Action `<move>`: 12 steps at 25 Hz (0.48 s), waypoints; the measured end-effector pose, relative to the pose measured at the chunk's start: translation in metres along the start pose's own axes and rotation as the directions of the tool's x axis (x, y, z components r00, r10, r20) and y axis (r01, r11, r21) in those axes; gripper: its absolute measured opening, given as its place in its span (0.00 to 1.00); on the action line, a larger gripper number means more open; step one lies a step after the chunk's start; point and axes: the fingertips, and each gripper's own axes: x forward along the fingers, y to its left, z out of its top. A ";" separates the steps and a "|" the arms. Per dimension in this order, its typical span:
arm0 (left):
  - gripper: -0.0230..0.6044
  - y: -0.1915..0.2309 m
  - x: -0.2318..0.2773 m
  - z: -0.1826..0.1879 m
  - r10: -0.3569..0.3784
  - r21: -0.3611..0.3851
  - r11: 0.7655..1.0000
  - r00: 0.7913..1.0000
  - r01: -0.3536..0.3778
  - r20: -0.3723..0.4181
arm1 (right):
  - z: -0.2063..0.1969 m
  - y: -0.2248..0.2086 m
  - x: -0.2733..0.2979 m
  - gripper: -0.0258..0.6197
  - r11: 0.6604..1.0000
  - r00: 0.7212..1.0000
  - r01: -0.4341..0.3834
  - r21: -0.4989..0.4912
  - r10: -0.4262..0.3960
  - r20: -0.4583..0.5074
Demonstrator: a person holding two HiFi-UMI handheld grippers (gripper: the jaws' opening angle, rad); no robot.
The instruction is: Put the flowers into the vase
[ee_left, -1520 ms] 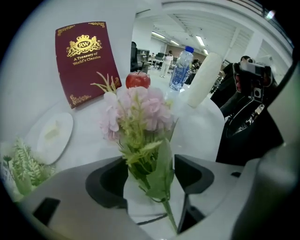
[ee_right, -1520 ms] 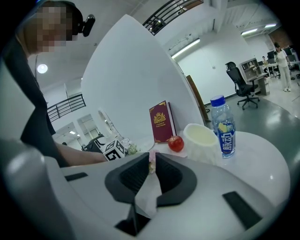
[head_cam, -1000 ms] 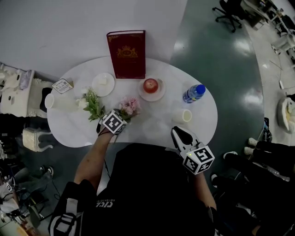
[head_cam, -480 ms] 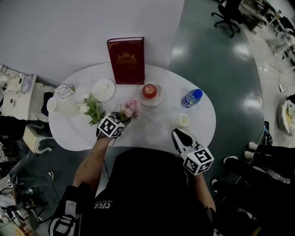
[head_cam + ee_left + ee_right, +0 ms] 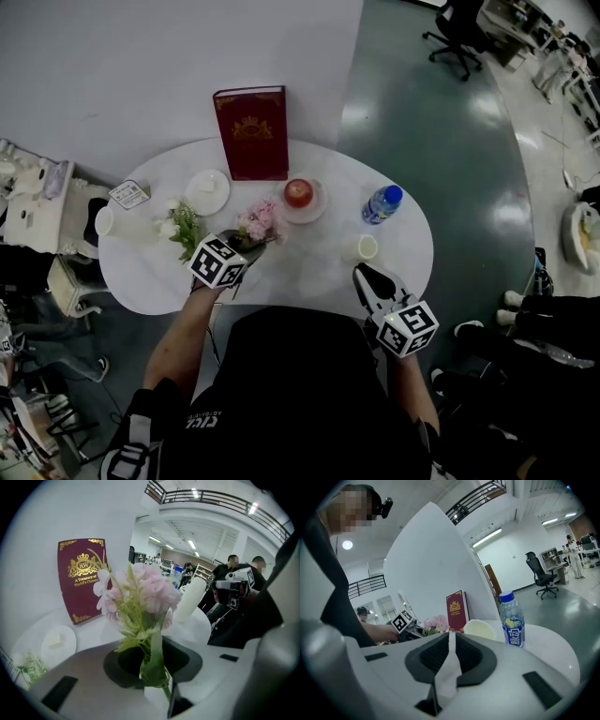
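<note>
2 bunches are in play, and only 1 is in hand; the left claw (image 5: 239, 247) has just been closing and now pinches the thin green stem of the pink artificial flower bunch (image 5: 261, 222) low down, blooms and leaves standing up above the jaws, apparently clear of the white oval surface (image 5: 309, 258); the right claw (image 5: 364, 277) is empty, its jaws pressed together, hanging over the near edge well apart from everything; the white cylindrical vase (image 5: 127, 228) stands at the far left of the surface, near its edge, and the second bunch, a green sprig with small white blooms (image 5: 180, 230), lies between the vase and the held flowers; a dark red hardback book (image 5: 251, 131) stands upright behind. From here the likeliest trouble is the grip itself: the hold is on a slim stem below a top-heavy head, so a quick swing toward the vase could let the bunch pivot or slip; the leaves could also snag the rim and stop the stem dropping in; a sideways nudge might tip the vase, since it looks light, sits close to the edge, and the right claw is too far off to steady it; a low carry could also drag across the lying sprig and push it off.
</note>
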 end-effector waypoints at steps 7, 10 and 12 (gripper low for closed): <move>0.19 -0.017 -0.014 0.043 -0.033 0.041 0.999 0.995 0.029 0.089 | 0.028 0.000 -0.018 0.09 0.994 0.994 0.008 -0.107 0.003 0.107; 0.19 -0.029 -0.018 0.065 -0.061 0.071 0.996 0.990 0.053 0.124 | 0.032 -0.009 -0.023 0.09 0.990 0.992 0.048 -0.130 -0.032 0.119; 0.19 -0.036 -0.022 0.080 -0.075 0.096 0.994 0.986 0.061 0.149 | 0.031 -0.015 -0.025 0.11 0.988 0.992 0.073 -0.135 -0.057 0.116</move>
